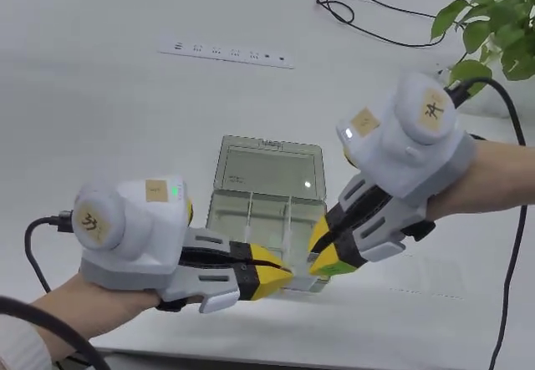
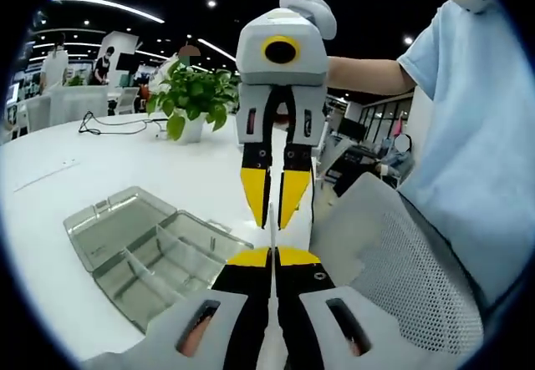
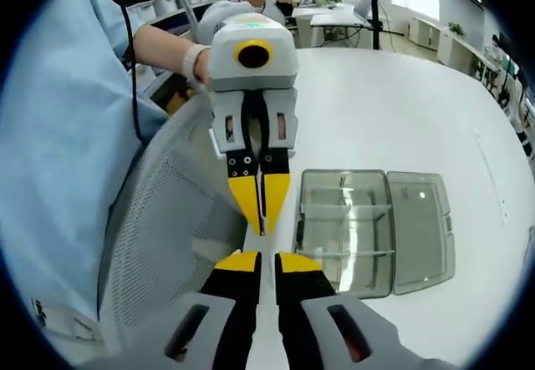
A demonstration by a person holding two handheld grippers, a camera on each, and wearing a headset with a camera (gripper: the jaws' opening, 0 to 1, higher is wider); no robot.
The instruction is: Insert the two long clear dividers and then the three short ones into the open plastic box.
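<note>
Right now my L hand-held gripper (image 1: pixel 282 275) & R hand-held gripper (image 1: pixel 323 260) are both clamped on one clear divider (image 2: pixel 271 235), just beside the open plastic box (image 1: pixel 267 165); two long dividers (image 1: pixel 249 215) stand inside it.

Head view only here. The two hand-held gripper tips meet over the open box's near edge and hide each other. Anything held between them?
Observer: Yes. In the left gripper view the left hand-held gripper is shut on a thin clear divider, edge-on, that reaches to the right hand-held gripper.
Operator: Right one gripping too?
Observer: Cannot tell. In the right gripper view its jaws stand a narrow slit apart with the divider's edge between them.
Operator: Long ones seated? Near end is covered for me.
Observer: The right gripper view takes in the whole plastic box; both long dividers look to run end to end.
</note>
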